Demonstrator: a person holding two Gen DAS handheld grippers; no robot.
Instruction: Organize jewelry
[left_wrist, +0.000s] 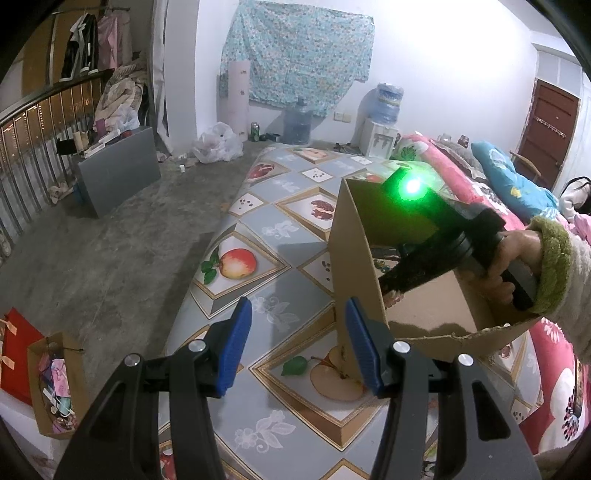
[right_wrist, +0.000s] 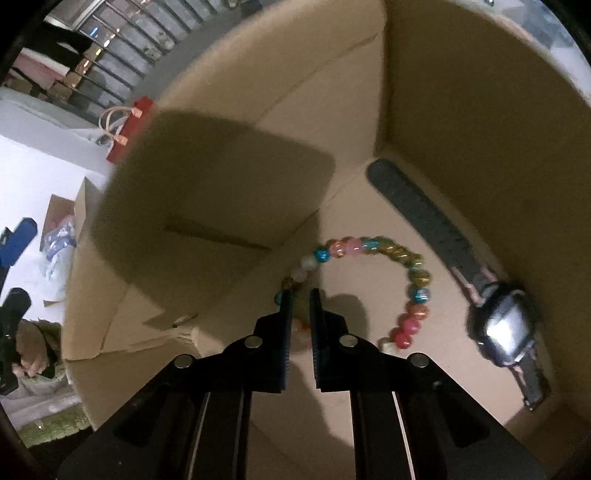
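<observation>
A: Where's the jewelry right now?

B: Down in the cardboard box (right_wrist: 461, 110). A bead bracelet (right_wrist: 413, 273) lies curved on the box floor, and a watch (right_wrist: 504, 332) lies just beside it along the right wall, strap stretched toward the corner.

A: And the right claw (right_wrist: 301, 306)?

B: Reaching down into the box, nearly clenched, with only a thin slit between its fingers. One end of the bracelet runs right into that slit, so I judge it is pinching a bead or two. The picture is blurred there, so a firm grip isn't certain.

A: Why come at the bracelet's end and not its middle?

B: Probably because the loop's end sits clear of the watch, so nothing else gets dragged along.

A: What's the left claw (left_wrist: 297, 345) doing?

B: It's released, fingers spread wide and holding nothing, hovering over the fruit-patterned bed cover (left_wrist: 266, 236) just beside the box's near corner. It looks parked there to stay clear of the right hand (left_wrist: 513, 254), perhaps ready to steady the box.

A: Any other spot for jewelry?

B: A smaller open carton (left_wrist: 55, 384) of odds and ends stands on the floor by a red bag (left_wrist: 16, 354).
</observation>
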